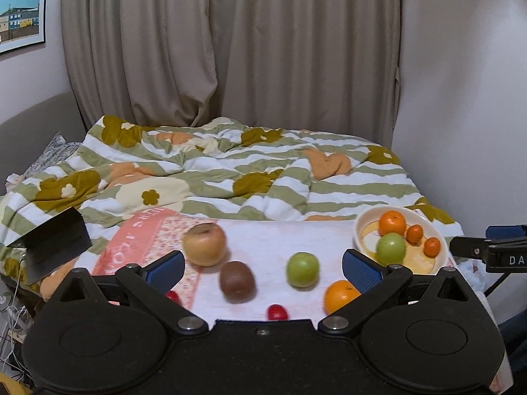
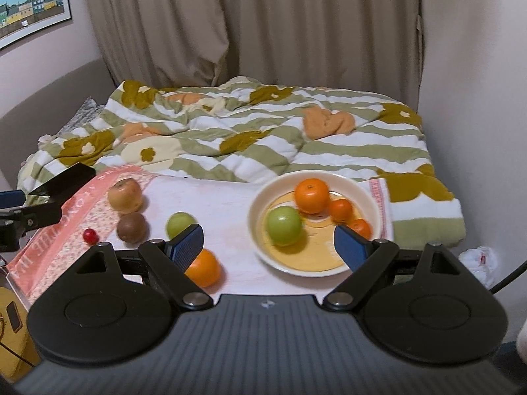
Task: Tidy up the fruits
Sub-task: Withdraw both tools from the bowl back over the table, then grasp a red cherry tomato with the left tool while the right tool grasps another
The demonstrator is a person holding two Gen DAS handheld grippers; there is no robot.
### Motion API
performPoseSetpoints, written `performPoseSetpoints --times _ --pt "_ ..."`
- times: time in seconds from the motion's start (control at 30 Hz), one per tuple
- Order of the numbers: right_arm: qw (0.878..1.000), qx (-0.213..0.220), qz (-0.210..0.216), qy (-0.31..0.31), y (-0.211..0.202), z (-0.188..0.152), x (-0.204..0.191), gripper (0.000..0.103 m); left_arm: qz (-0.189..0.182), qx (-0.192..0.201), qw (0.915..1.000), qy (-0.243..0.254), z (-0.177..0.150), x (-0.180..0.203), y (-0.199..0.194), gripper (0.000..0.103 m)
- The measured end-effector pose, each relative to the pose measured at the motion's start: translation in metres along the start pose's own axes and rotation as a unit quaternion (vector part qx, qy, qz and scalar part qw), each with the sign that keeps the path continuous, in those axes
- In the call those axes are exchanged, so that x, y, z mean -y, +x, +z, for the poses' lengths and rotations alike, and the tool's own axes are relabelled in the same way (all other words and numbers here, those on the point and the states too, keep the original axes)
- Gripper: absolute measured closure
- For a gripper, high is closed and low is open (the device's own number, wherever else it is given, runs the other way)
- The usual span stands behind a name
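A cream bowl (image 1: 438, 235) (image 2: 260, 207) at the right of the cloth holds a green apple (image 1: 391, 249) (image 2: 284, 225), a large orange (image 1: 392, 223) (image 2: 312, 195) and two small oranges (image 1: 414, 233) (image 2: 341, 210). Loose on the cloth lie a tan apple (image 1: 205, 244) (image 2: 125, 196), a brown kiwi (image 1: 237, 282) (image 2: 132, 226), a second green apple (image 1: 302, 269) (image 2: 179, 223), another orange (image 1: 341, 296) (image 2: 203, 268) and red cherries (image 1: 277, 312) (image 2: 90, 235). My left gripper (image 1: 263, 271) hovers open over the loose fruit. My right gripper (image 2: 268, 245) stands open in front of the bowl.
The fruit rests on a pink and white cloth (image 1: 263, 237) (image 2: 214, 197) laid at the near end of a bed with a striped floral duvet (image 1: 230, 171) (image 2: 263, 131). Curtains and walls close the far side. A dark card (image 1: 56, 240) (image 2: 66, 177) sticks up at the left.
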State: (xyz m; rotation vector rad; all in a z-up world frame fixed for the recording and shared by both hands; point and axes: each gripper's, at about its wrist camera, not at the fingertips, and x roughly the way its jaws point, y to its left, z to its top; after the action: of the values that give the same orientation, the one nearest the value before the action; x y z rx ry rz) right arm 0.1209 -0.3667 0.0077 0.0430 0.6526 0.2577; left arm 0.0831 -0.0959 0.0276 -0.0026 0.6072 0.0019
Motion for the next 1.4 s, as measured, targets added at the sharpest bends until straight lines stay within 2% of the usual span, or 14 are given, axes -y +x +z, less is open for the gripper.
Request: performPoseSetpoints --times 0.13,0.53,0.73,0.9,1.1,1.17,1.4 --pt "1.000 -0.002 -0.006 0.005 0.004 -0.003 -0.032 0.001 -0.004 0.000 0.9999 0.013 -0.003 -0.028 0.003 0.000" --pt "0.994 -0.028 -0.073 0.080 0.030 -0.023 -0.121 0.001 -0.063 -0.042 0.9966 0.031 -0.019 -0.123 0.043 0.000" --pt "0.986 -0.041 -0.103 0.127 0.055 -0.035 -0.155 0.001 -0.093 -0.064 0.9927 0.043 -0.027 -0.154 0.077 0.001" --pt "0.981 -0.051 -0.119 0.147 0.083 -0.048 -0.172 0.001 -0.117 -0.086 0.9876 0.059 -0.037 -0.164 0.107 0.003" --pt "0.980 -0.063 -0.118 0.148 0.116 -0.061 -0.185 0.002 -0.129 -0.117 0.9821 0.072 -0.049 -0.160 0.141 0.011" --pt "0.981 -0.068 -0.114 0.142 0.126 -0.064 -0.188 0.003 -0.129 -0.126 0.9808 0.072 -0.053 -0.159 0.149 0.021" --pt "0.981 -0.084 -0.100 0.140 0.151 -0.069 -0.193 0.004 -0.126 -0.148 0.9788 0.064 -0.063 -0.162 0.163 0.034"
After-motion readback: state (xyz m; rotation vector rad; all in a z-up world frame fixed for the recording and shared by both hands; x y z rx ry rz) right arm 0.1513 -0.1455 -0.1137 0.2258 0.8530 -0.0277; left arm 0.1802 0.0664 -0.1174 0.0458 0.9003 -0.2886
